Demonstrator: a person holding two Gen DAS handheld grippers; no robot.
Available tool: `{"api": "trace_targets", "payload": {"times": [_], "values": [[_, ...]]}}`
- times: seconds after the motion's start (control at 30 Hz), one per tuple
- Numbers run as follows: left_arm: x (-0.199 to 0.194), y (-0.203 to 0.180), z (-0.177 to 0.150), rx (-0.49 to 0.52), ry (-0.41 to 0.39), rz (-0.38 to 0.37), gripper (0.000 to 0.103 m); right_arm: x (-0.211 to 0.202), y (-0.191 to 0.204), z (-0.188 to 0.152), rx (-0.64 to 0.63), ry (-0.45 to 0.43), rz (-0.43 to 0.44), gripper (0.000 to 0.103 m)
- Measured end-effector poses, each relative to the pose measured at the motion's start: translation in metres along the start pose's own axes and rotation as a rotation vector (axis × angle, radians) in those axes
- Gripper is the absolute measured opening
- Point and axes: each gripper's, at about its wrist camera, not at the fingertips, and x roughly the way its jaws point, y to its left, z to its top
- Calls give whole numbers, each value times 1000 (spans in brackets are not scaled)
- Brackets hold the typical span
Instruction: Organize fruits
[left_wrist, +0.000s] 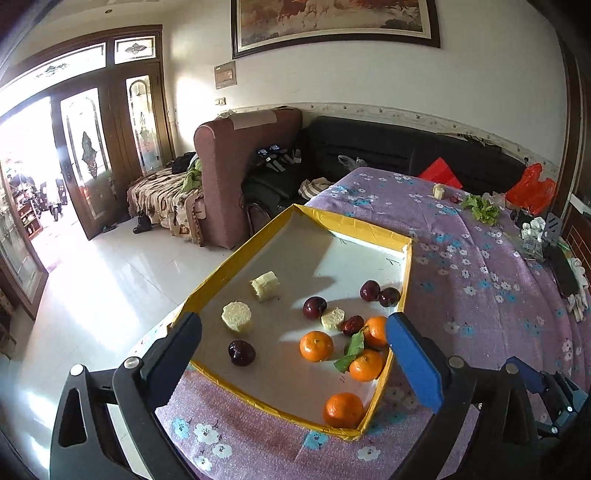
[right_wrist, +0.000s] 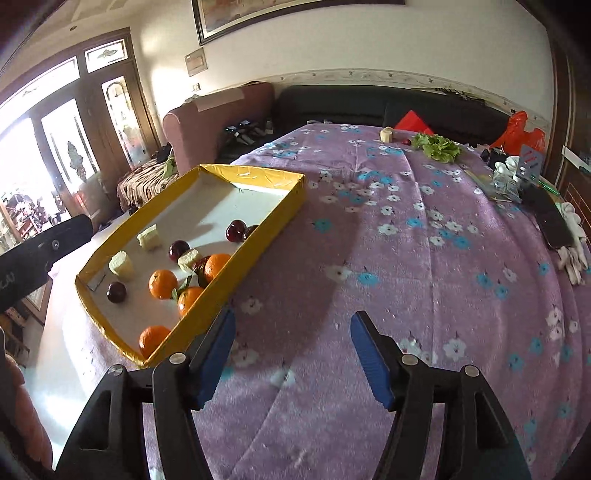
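Observation:
A yellow-rimmed tray (left_wrist: 236, 254) (right_wrist: 280, 206) sits on the purple floral tablecloth at the table's left. In it lie several oranges (left_wrist: 316, 346) (right_wrist: 162, 283), several dark plums (left_wrist: 242, 353) (right_wrist: 116, 292), a red date (left_wrist: 352, 325) and three pale cut pieces (left_wrist: 236, 317) (right_wrist: 122, 265). My left gripper (left_wrist: 293, 345) is open and empty, hovering over the tray's near end. My right gripper (right_wrist: 293, 354) is open and empty above bare cloth right of the tray. One more pale piece (right_wrist: 386, 133) (left_wrist: 438, 191) and a small dark red fruit (right_wrist: 406, 141) (left_wrist: 454, 199) lie at the table's far side.
Green lettuce (right_wrist: 437, 147) lies near the far edge. A phone (right_wrist: 552, 221), white gloves (right_wrist: 572, 254), small jars and clutter line the right edge. An orange bag (right_wrist: 522, 133) and black sofa stand behind the table. The floor drops off left of the tray.

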Motion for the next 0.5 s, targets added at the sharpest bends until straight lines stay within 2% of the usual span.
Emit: {"api": "trace_targets", "payload": {"times": [0.3,0.5], "values": [[-1,3,-10,-5,33,1,100,-13,12,-8,-44,-30,-11,77],[6,8,-13,-16,55,-12,100,-7,22,-11,-62,-8,-14,78]]}}
